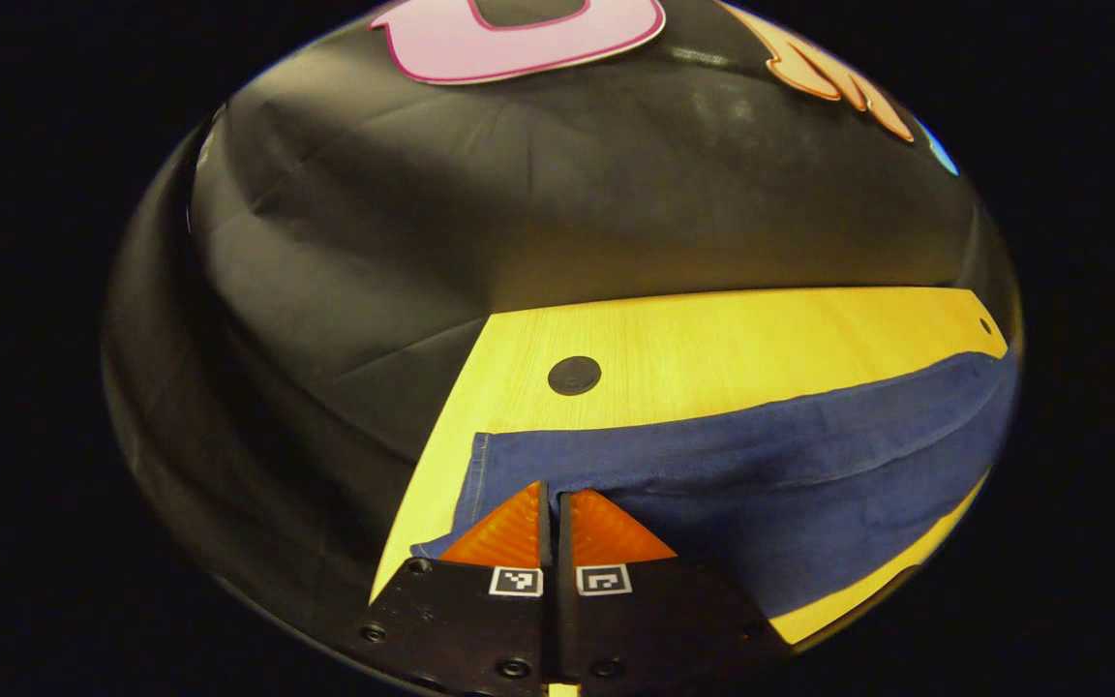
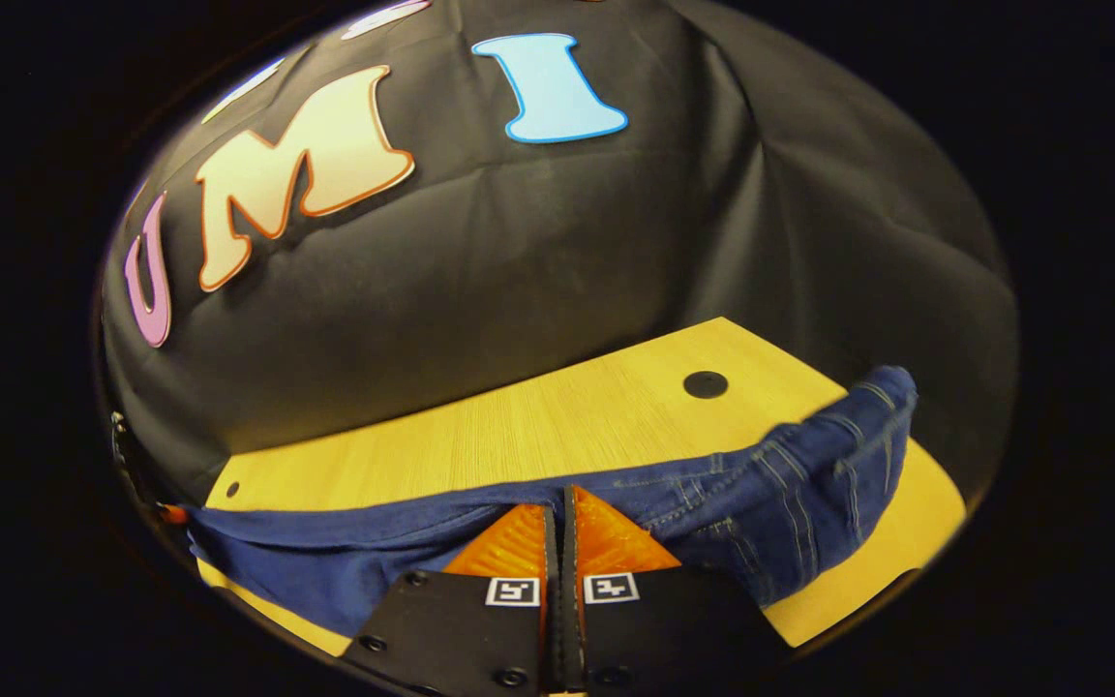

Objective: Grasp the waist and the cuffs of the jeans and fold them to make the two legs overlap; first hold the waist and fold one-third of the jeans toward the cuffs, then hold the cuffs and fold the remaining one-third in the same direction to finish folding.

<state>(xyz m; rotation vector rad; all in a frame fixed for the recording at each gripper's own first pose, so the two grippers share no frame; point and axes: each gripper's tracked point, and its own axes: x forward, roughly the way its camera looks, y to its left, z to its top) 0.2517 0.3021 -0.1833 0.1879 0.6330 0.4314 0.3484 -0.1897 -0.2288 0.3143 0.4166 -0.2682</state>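
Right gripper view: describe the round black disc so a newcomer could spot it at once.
Start at the wooden table before the black cloth wall. Past the jeans lying along its near side, look toward the far right corner: the disc sits flush in bare wood, the only dark round mark there.

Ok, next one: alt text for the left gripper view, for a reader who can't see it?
The left gripper, fingers closed together, pinches an edge of the dark blue jeans near their hemmed end. The jeans lie stretched across a light wooden table with a round black cap, against a black cloth wall.
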